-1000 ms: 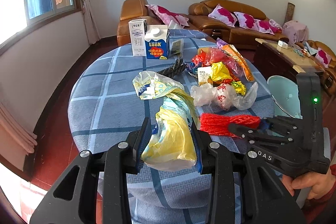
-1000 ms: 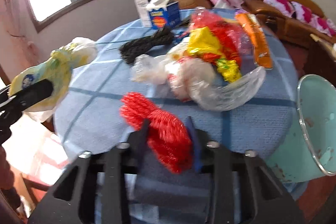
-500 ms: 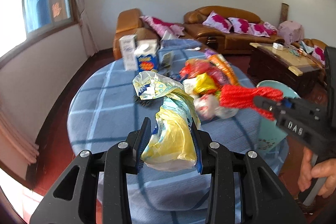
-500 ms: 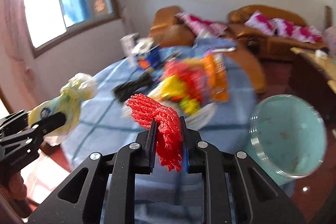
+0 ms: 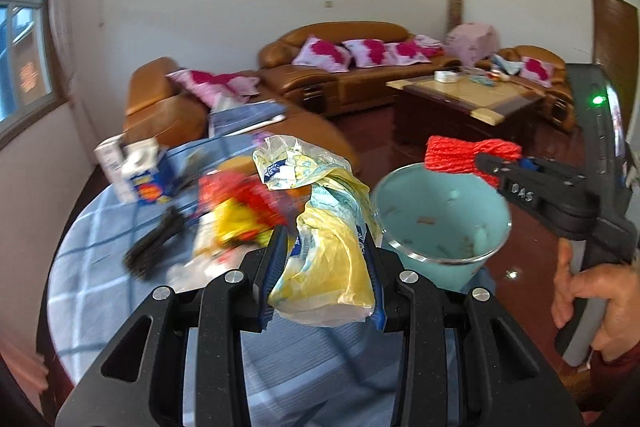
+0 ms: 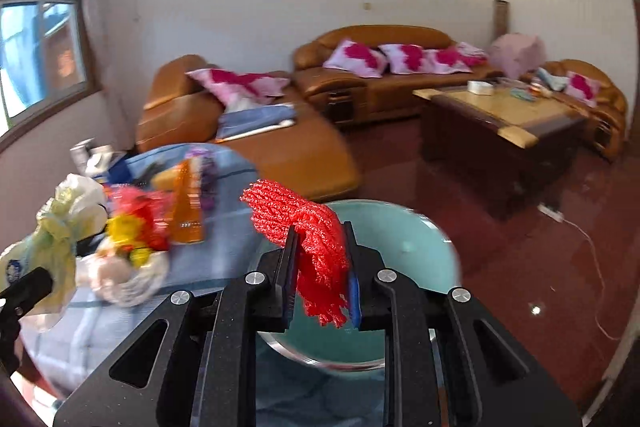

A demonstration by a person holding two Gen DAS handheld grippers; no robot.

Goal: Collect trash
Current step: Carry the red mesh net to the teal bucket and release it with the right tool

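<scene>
My left gripper (image 5: 326, 251) is shut on a crumpled yellow and white plastic bag (image 5: 324, 255), held above the round table's right side. My right gripper (image 6: 320, 267) is shut on a red mesh net (image 6: 308, 231) and holds it over the pale teal bin (image 6: 404, 239). In the left wrist view the red net (image 5: 460, 155) hangs above the far rim of the bin (image 5: 440, 219), to the right of my bag. More trash lies on the blue checked tablecloth (image 5: 104, 247): red and yellow wrappers (image 5: 236, 203), an orange packet (image 6: 186, 207), a clear bag (image 6: 128, 275).
Two cartons (image 5: 136, 167) and a black bundle (image 5: 156, 243) sit at the table's far left. Brown sofas (image 6: 372, 67) with pink cushions and a wooden coffee table (image 6: 504, 123) stand behind. The floor (image 6: 540, 267) is dark red.
Both grippers have swung right and risen. The right gripper carried the red net off the table to above the teal bin. The left gripper kept its bag and came beside the bin.
</scene>
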